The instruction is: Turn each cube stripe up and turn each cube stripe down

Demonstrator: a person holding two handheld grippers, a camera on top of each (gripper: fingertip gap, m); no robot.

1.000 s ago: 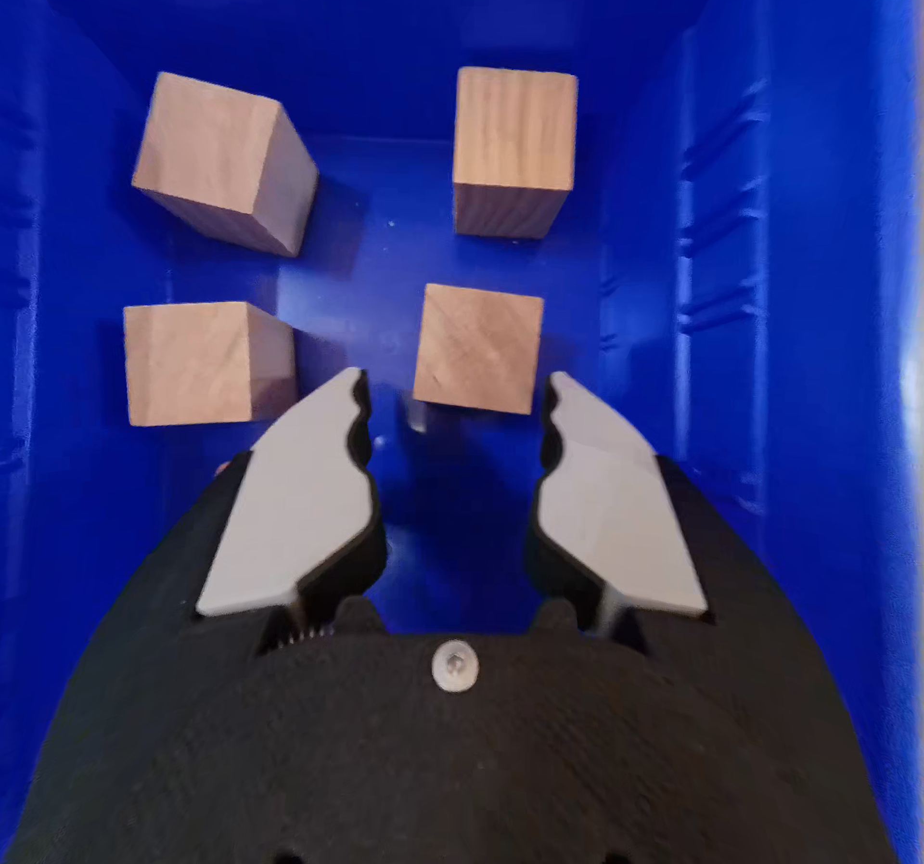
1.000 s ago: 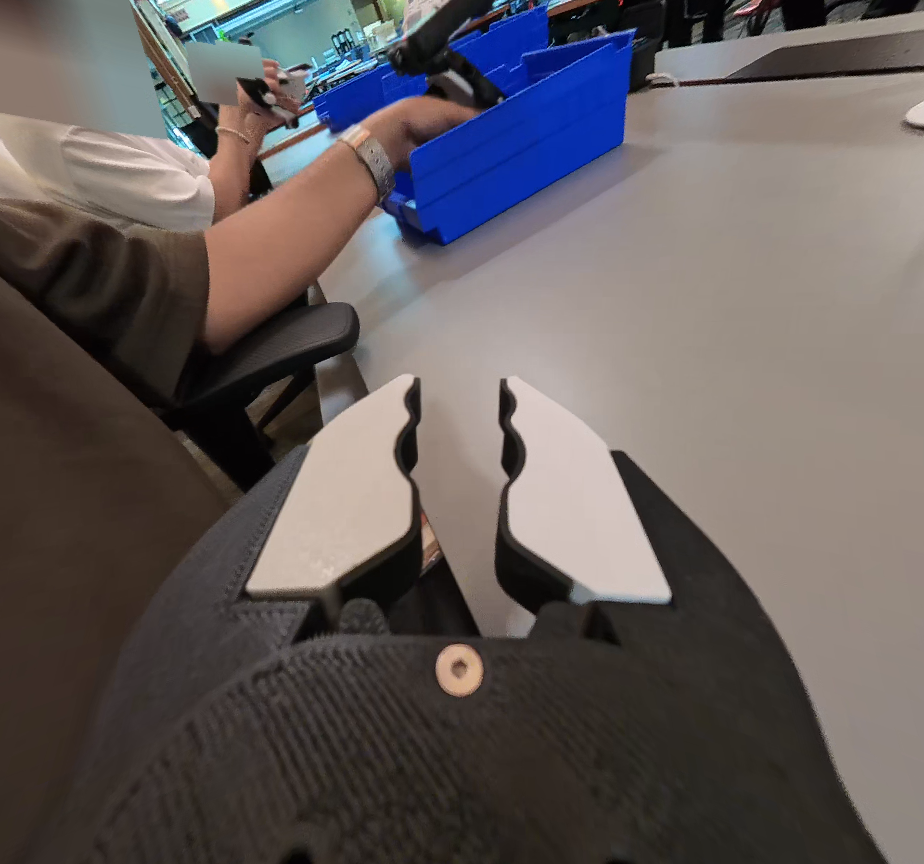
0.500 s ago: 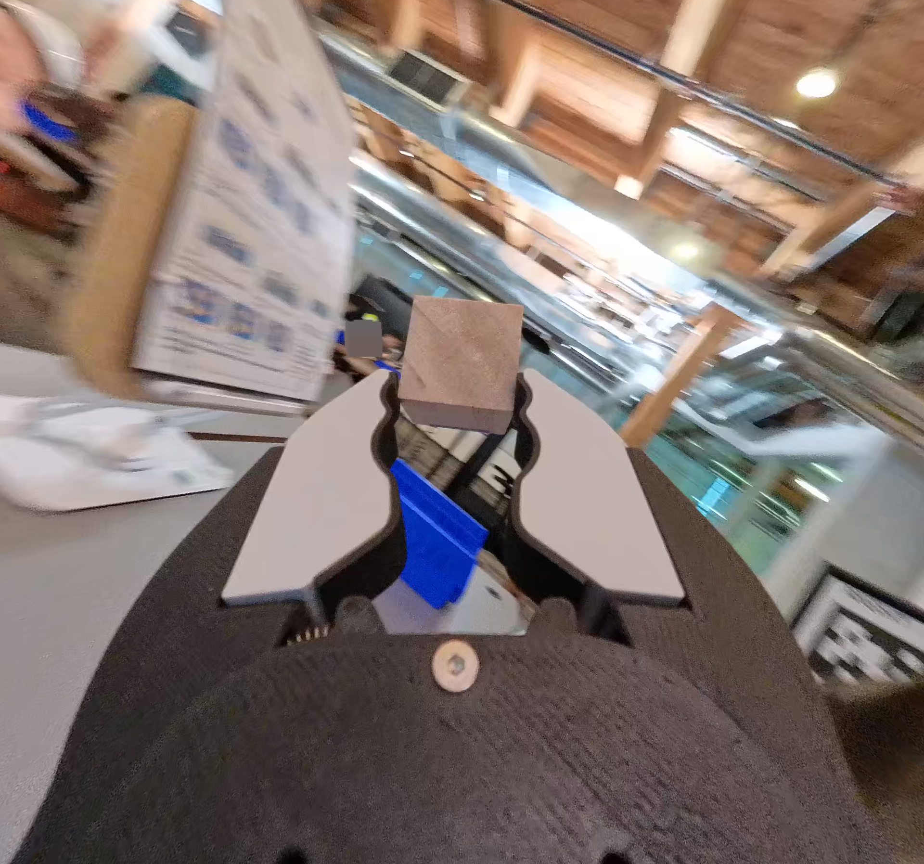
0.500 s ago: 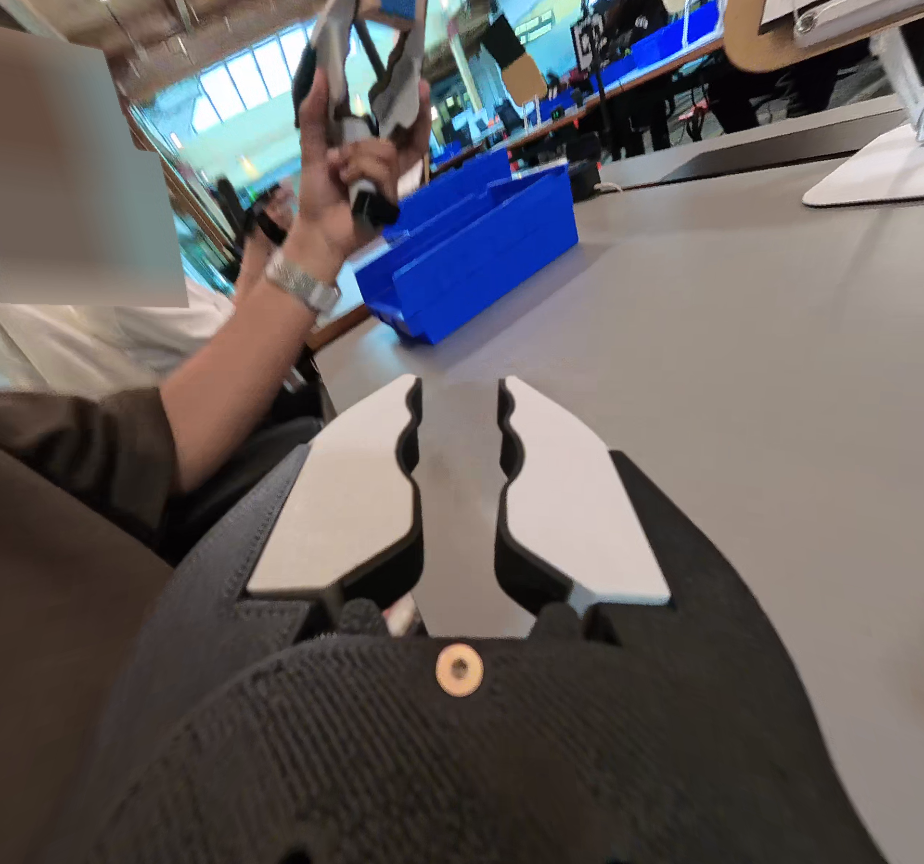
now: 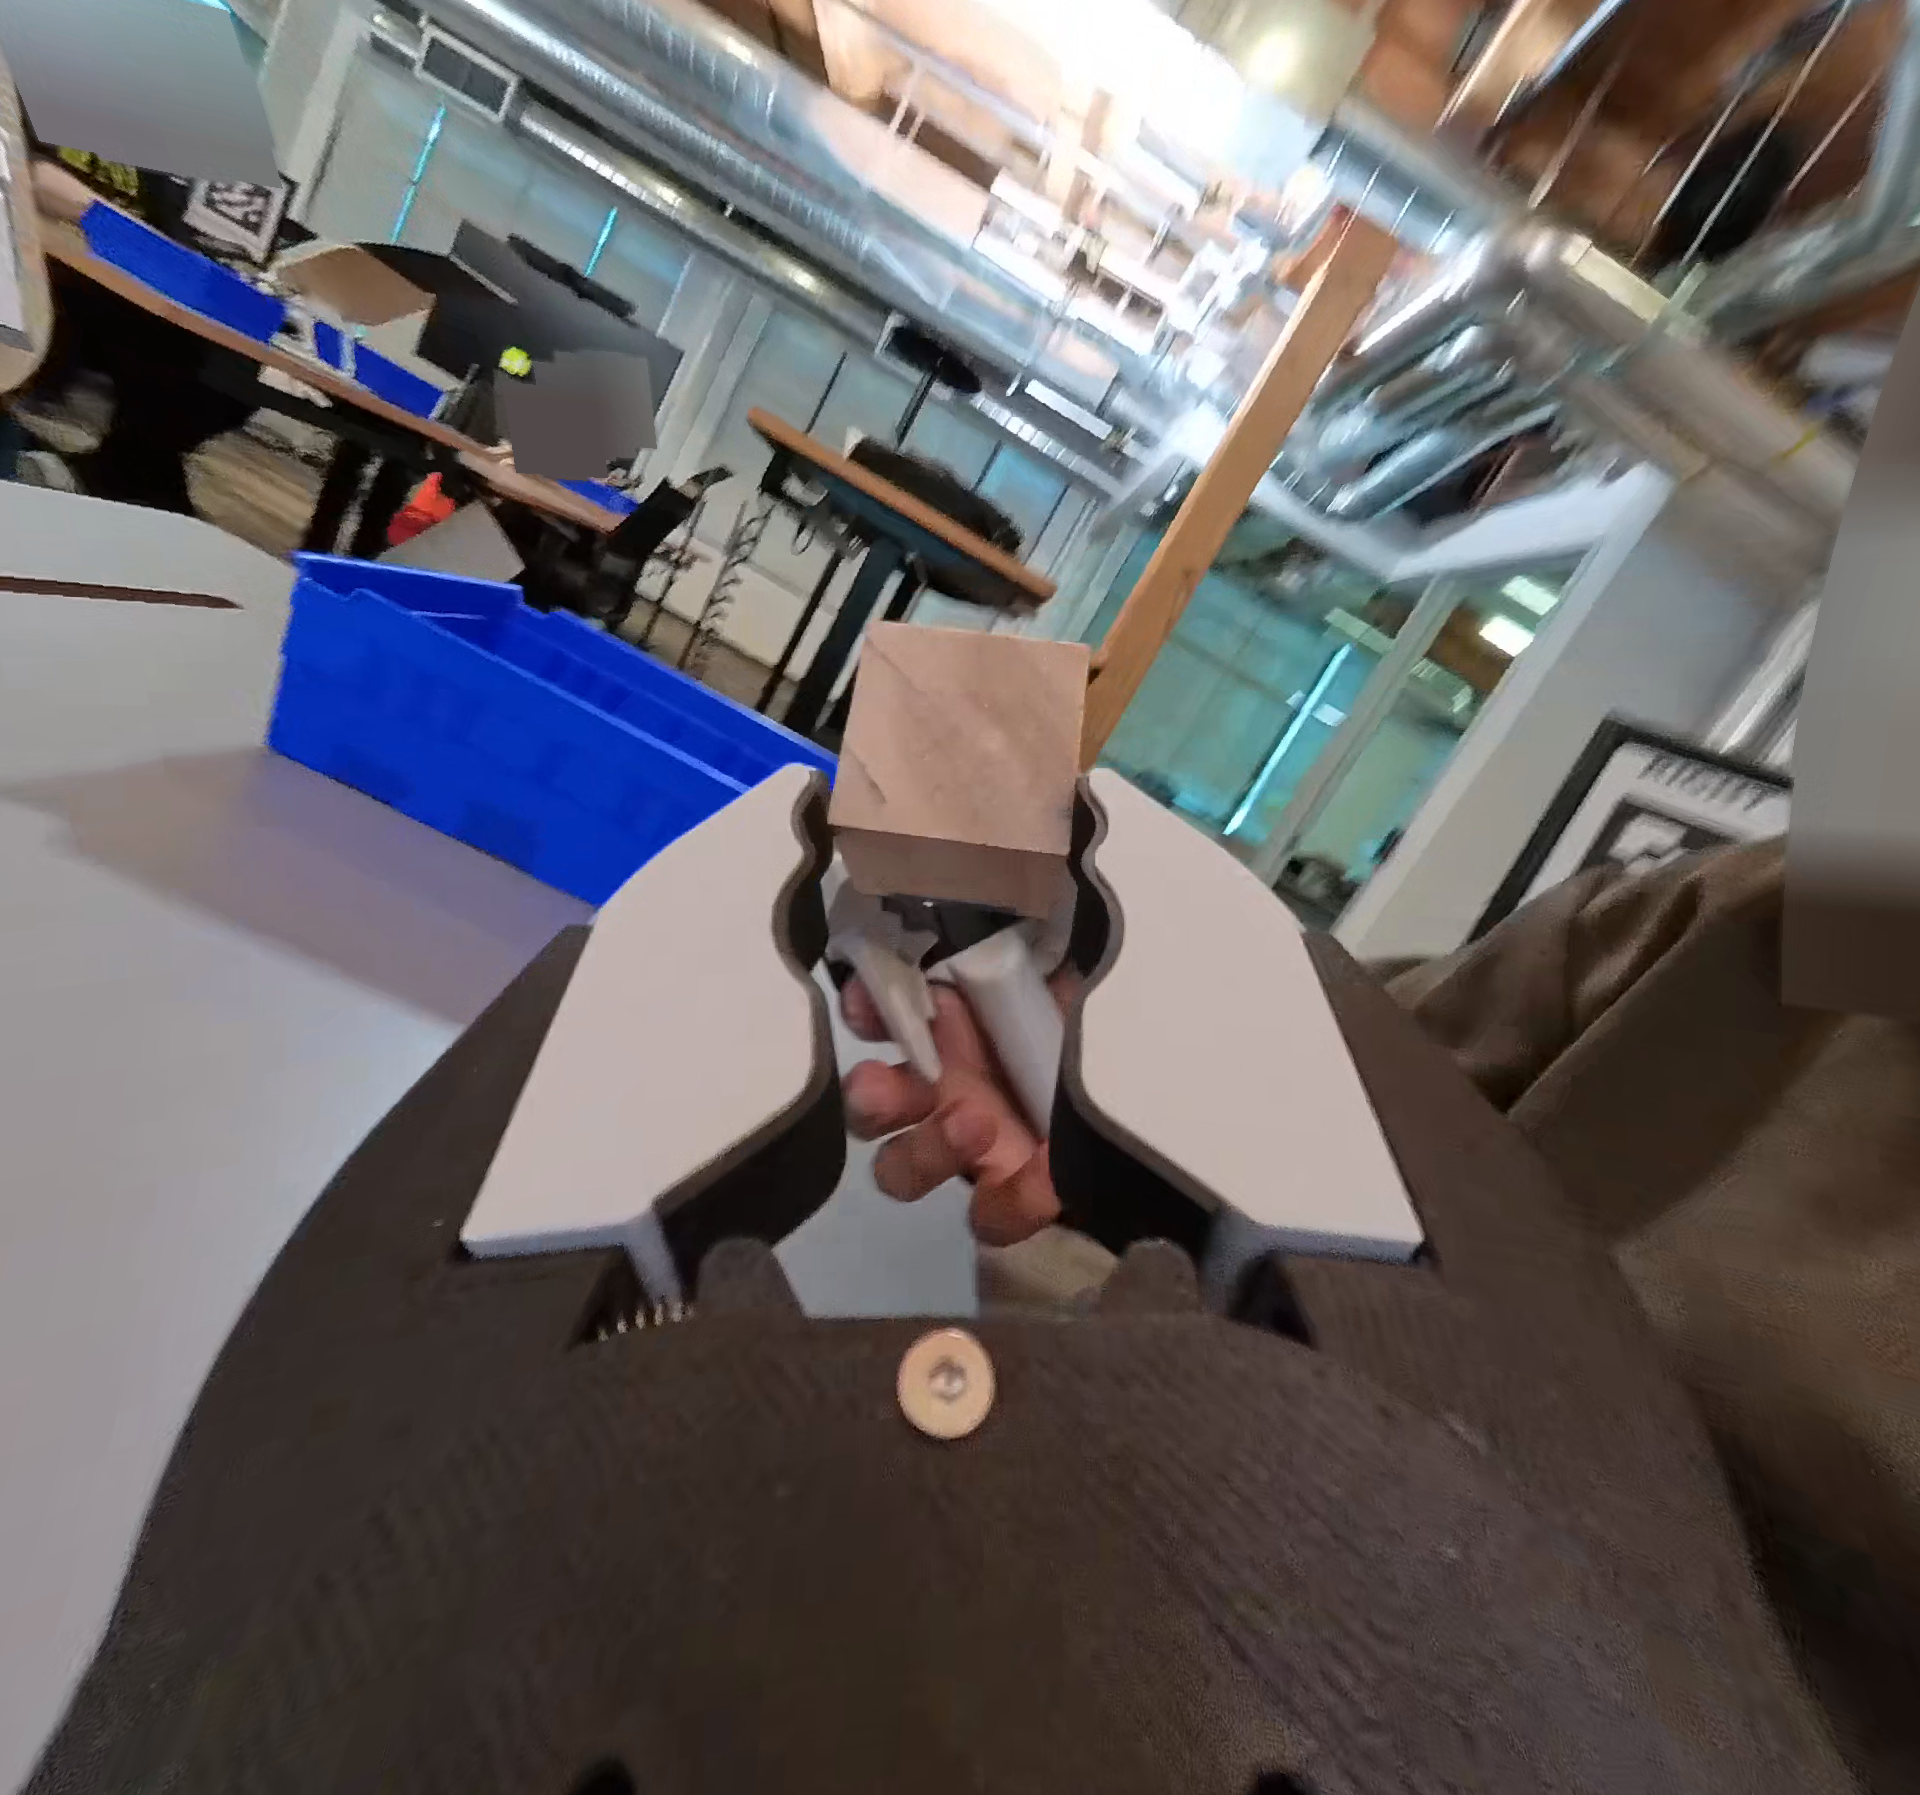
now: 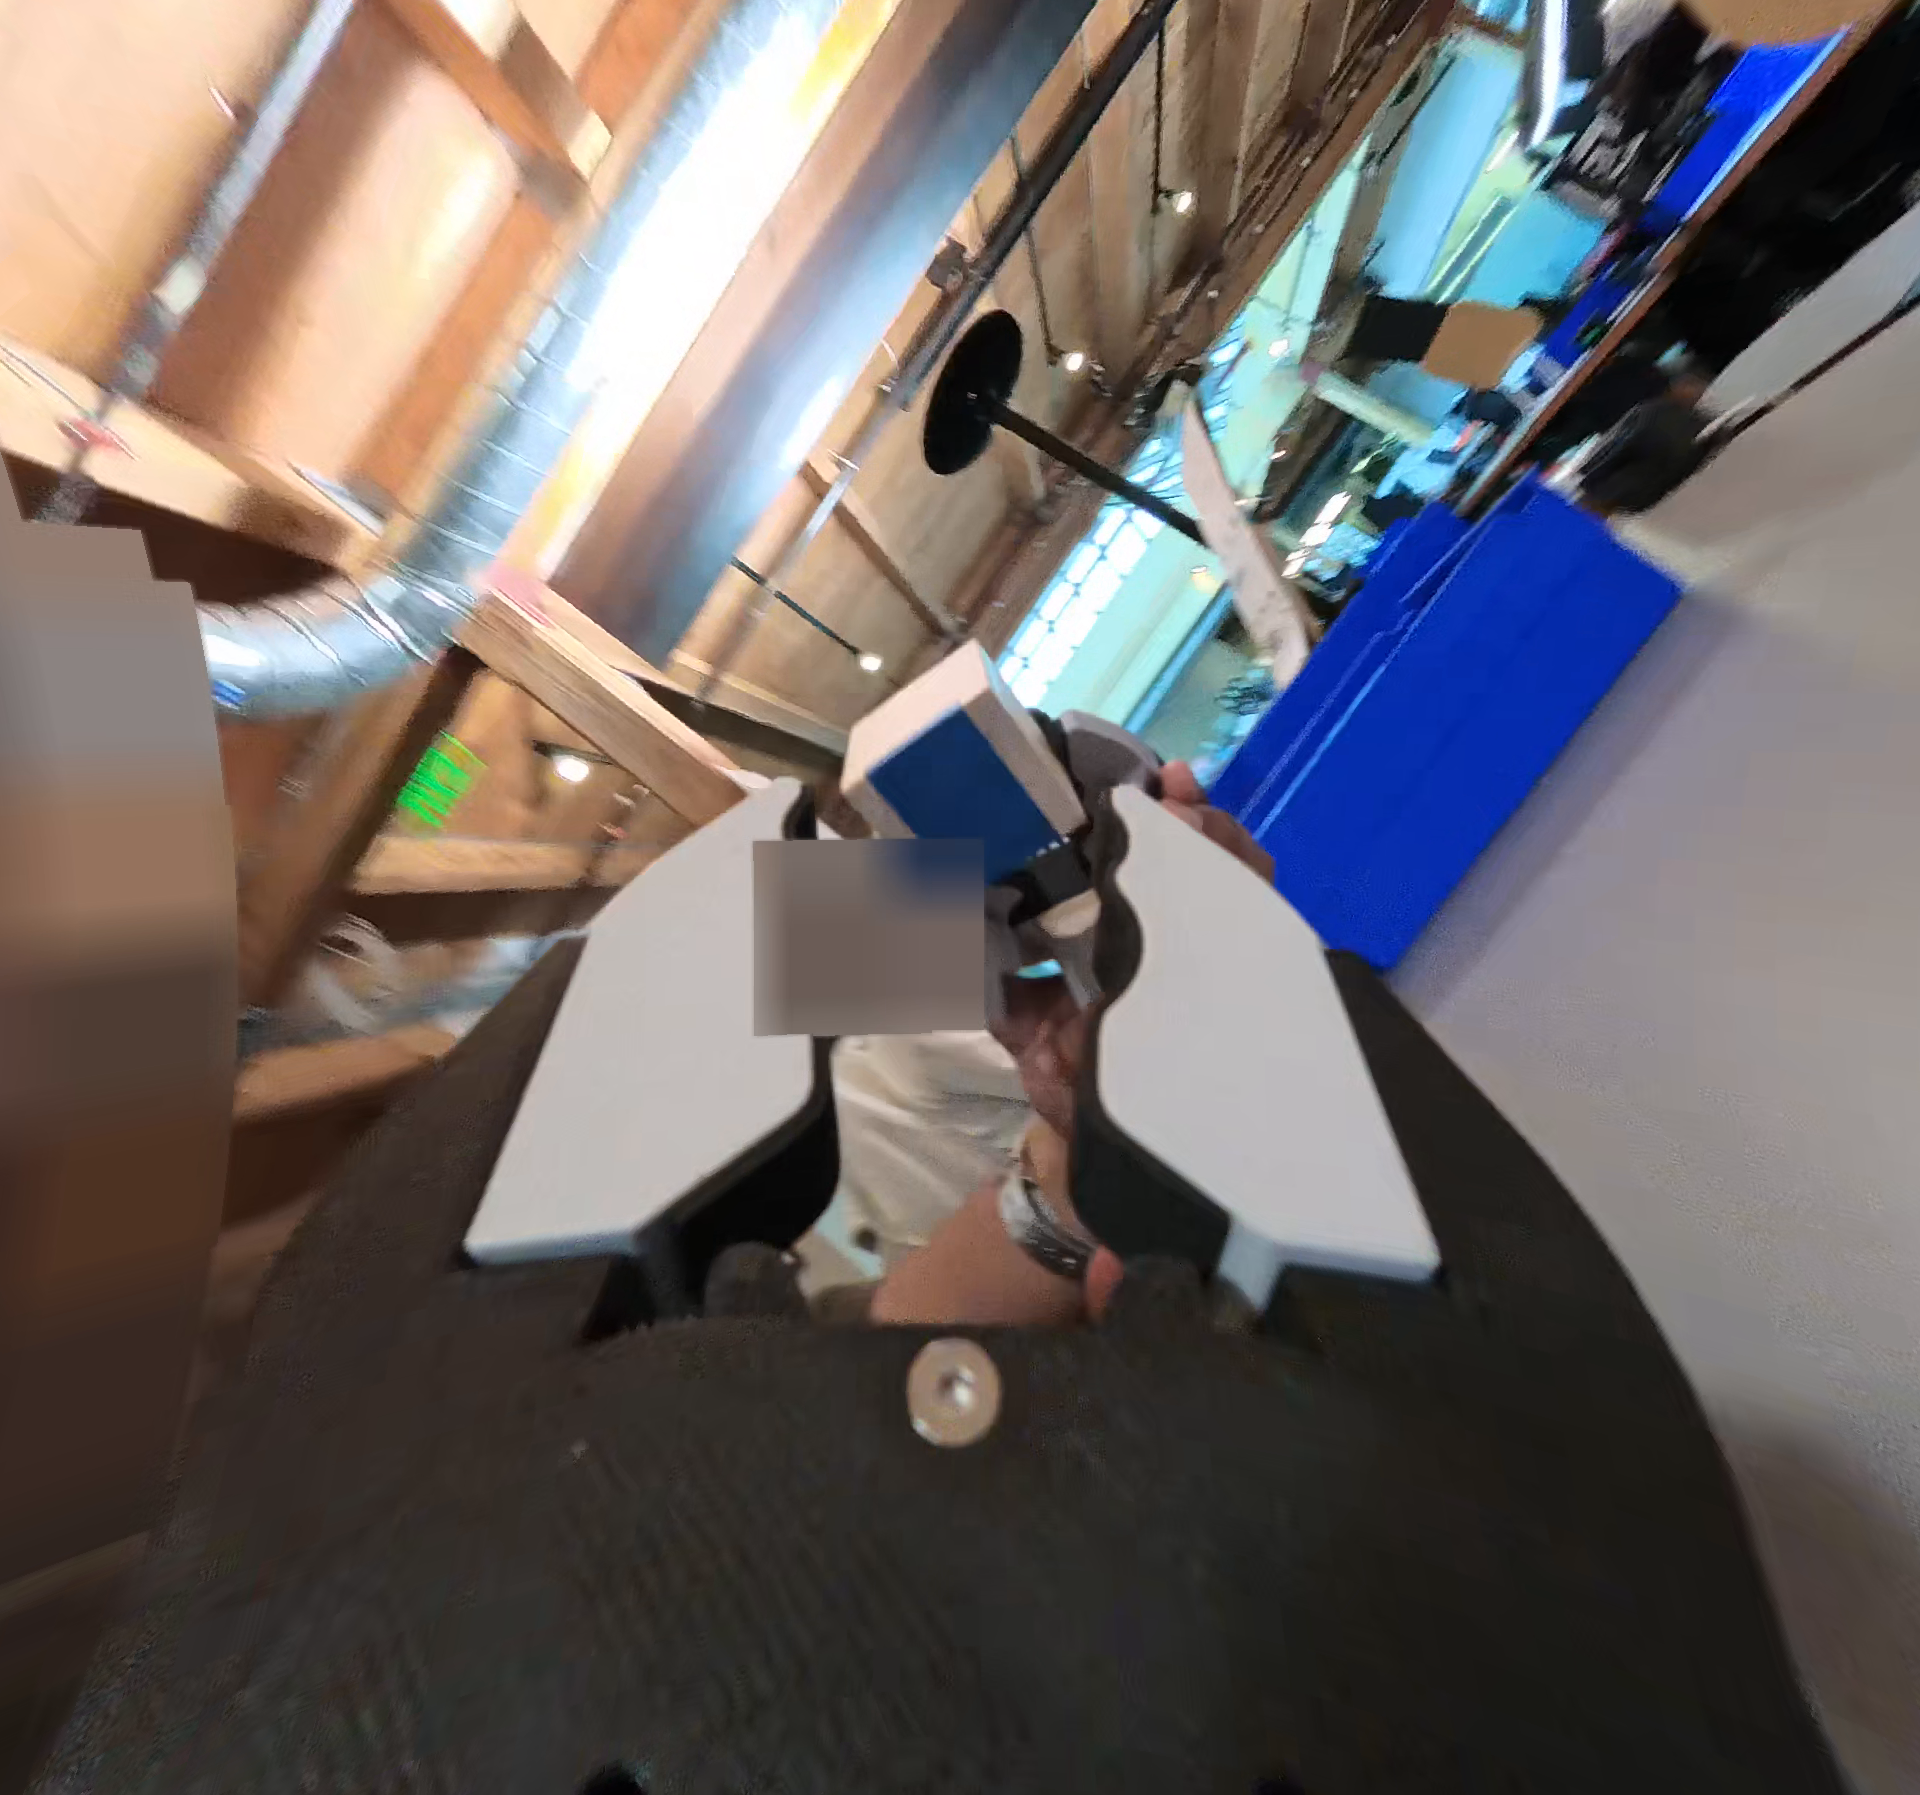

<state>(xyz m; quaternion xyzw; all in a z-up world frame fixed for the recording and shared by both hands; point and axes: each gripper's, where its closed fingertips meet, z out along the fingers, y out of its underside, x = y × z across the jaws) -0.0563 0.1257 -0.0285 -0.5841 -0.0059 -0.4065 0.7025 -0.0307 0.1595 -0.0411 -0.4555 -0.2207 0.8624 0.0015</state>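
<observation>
I hold the left tongs (image 5: 951,815) lifted up in the air, and they are closed on a light brown wooden cube (image 5: 961,758), which sits between the two grey tips in the middle of the left wrist view. The cube is tilted a little, and on the faces that I see here there is only plain wood. Under the cube, in the gap between the tongs, I see the right tongs (image 5: 940,961) farther away and the fingers of my right hand (image 5: 951,1137) that holds them.

In the right wrist view, the same cube (image 6: 966,769) shows just above the centre of the frame, and there a blue stripe with pale edges is turned toward this camera. The right tongs (image 6: 956,810) are parted, with a wide gap, and they hold nothing. The cube appears between their tips in the picture, but I cannot tell if it is touching them. Part of this gap is covered by a blurred patch.

The blue plastic bin (image 5: 499,717) stands on the grey table (image 5: 208,966) at the left middle of the left wrist view. In the right wrist view the bin (image 6: 1455,748) is at the right middle.
</observation>
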